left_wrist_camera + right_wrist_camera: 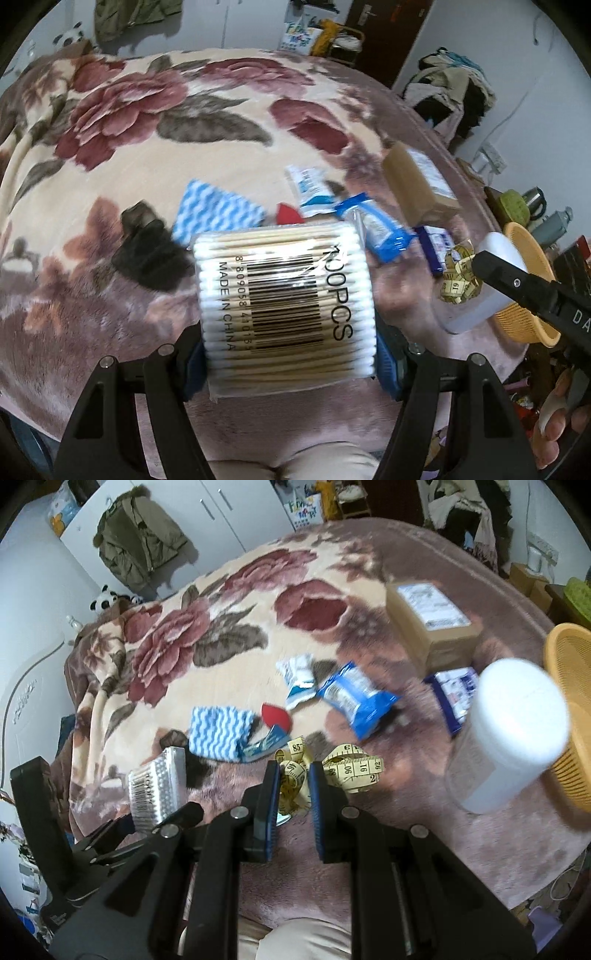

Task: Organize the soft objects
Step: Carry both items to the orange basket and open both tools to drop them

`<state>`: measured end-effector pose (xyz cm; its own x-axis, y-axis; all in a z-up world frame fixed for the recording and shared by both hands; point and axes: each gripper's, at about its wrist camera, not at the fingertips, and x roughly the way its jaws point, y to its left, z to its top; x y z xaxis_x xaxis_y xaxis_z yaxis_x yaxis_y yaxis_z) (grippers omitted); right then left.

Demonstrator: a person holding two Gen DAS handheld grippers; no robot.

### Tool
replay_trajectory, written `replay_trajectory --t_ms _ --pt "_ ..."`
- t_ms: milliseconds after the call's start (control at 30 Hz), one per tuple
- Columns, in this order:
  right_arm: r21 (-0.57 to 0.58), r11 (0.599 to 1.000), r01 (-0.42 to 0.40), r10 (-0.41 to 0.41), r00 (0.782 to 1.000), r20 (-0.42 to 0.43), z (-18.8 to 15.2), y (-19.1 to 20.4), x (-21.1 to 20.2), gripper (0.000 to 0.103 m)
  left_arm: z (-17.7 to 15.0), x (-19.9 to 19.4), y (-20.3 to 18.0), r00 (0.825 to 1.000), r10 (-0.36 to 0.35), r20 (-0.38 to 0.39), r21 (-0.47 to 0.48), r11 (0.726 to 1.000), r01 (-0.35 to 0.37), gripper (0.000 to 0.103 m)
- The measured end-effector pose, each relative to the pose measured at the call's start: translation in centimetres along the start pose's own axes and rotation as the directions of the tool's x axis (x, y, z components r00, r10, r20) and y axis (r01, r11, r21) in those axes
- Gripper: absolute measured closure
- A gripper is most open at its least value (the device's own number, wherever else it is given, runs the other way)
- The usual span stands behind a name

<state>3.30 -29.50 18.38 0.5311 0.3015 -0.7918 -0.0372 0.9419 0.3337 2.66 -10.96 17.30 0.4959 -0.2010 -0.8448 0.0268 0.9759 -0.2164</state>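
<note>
I am gripping a flat pack of cotton swabs (pixel 286 306) in the left tool (pixel 290 354), its two blue pads pressing the pack's swab-tip ends from either side, so the tool is standing wide, closed only as far as the pack's width allows. I am holding it lifted off the bed, barcode up, probably so it can be carried across to the basket. The right tool (pixel 291 775) is sitting nearly closed, pinching a loop of the yellow measuring tape (pixel 351 768), most of which is spilling out to the right of the pads; a narrow grip suits something this limp.

Just beyond the tape, a striped blue cloth (pixel 219 731) is lying near a red piece (pixel 277 716) and a small torn packet (pixel 299 679), with a blue wrapped pack (pixel 354 698) beside that. A white tub (pixel 506 731) is standing to the right, close against the orange basket (pixel 569 709), which I judge to be where the soft things are going. A cardboard box (pixel 428 627) is sitting further back, a dark blue packet (pixel 454 694) in front of it.

Everything is resting on a plush flowered blanket (pixel 221 635) covering the bed. Behind it a green coat (pixel 136 542) is hanging on a white wardrobe and a toy panda (pixel 103 600) is peeping up at the bed's far edge.
</note>
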Motion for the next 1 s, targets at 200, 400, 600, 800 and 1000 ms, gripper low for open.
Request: replay_trajectory --t_ms 200,400,600,800,1000 --pt "0.012 1.0 0.022 -0.022 0.998 0.058 1.6 -2.1 -3.3 0.087 1.7 -0.8 -4.3 0.999 -0.04 0.005 0.052 0.998 0.039 0.03" --pt "0.038 0.998 0.053 -0.057 0.992 0.108 2.9 -5.1 -6.2 0.087 3.3 -0.9 -9.0 0.996 -0.084 -0.005 0.102 0.991 0.084 0.03" --pt "0.086 0.993 0.084 -0.096 0.984 0.147 3.7 -9.1 -8.8 0.087 4.6 -0.5 -14.2 0.991 -0.135 -0.024 0.155 0.978 0.137 0.03" --pt "0.141 0.982 0.127 -0.15 0.974 0.172 4.3 -13.3 -10.8 0.087 5.2 0.5 -20.0 0.984 -0.17 -0.056 0.218 0.959 0.178 0.03" --pt "0.199 0.966 0.168 -0.204 0.963 0.178 4.4 -17.4 -12.2 0.087 5.2 1.9 -26.3 0.972 -0.215 -0.097 0.287 0.929 0.234 0.03"
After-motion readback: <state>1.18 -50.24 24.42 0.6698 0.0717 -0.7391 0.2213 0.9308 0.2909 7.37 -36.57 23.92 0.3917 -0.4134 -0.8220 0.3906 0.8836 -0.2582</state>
